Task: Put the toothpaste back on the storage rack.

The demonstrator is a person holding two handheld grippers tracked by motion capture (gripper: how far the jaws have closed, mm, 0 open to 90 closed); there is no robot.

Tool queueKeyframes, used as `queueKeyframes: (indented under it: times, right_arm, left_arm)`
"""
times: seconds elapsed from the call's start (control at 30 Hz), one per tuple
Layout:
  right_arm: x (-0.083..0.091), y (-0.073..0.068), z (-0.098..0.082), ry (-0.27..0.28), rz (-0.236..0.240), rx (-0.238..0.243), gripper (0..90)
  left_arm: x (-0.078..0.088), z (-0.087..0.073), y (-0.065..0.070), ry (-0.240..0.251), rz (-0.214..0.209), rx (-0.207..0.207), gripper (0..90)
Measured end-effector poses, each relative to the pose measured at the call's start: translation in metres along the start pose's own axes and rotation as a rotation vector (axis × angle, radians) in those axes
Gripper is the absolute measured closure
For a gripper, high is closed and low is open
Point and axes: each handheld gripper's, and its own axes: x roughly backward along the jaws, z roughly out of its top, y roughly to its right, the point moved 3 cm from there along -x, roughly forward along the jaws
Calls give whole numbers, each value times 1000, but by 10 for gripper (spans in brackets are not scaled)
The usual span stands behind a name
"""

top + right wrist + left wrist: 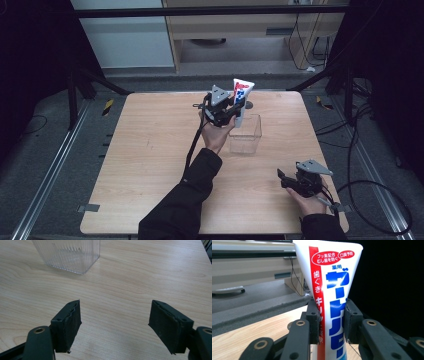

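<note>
Now the left gripper (231,109) has a toothpaste tube (241,100) clamped upright between its pads

Nearest the person, the right gripper (115,322) rests low over the wooden table (150,150) with jaws spread wide and nothing between them; ahead of it stands a clear ribbed container (67,255). Farther off, the soft, light, glossy tube is pinched across its middle, flat crimped end up, beside the container's far side; a grip there should hold, though squeezing hard may dent it
</note>
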Motion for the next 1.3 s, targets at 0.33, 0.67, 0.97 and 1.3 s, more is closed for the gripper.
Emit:
queueKeyframes:
  times: [0.33, 0.67, 0.97, 1.3]
  right_arm:
    - [0, -1, 0, -3, 8, -1, 254]
    - [0, -2, 0, -4, 11, 1, 255]
    - [-2, -2, -1, -4, 12, 8, 253]
    - [-2, -2, -1, -6, 11, 7, 252]
  left_arm:
    - [-14, -21, -3, -25, -4, 4, 700]
    - [-18, -43, -5, -39, -13, 9, 699]
    - [-19, -63, -7, -58, -7, 16, 697]
    - [-21, -80, -5, -88, -3, 20, 691]
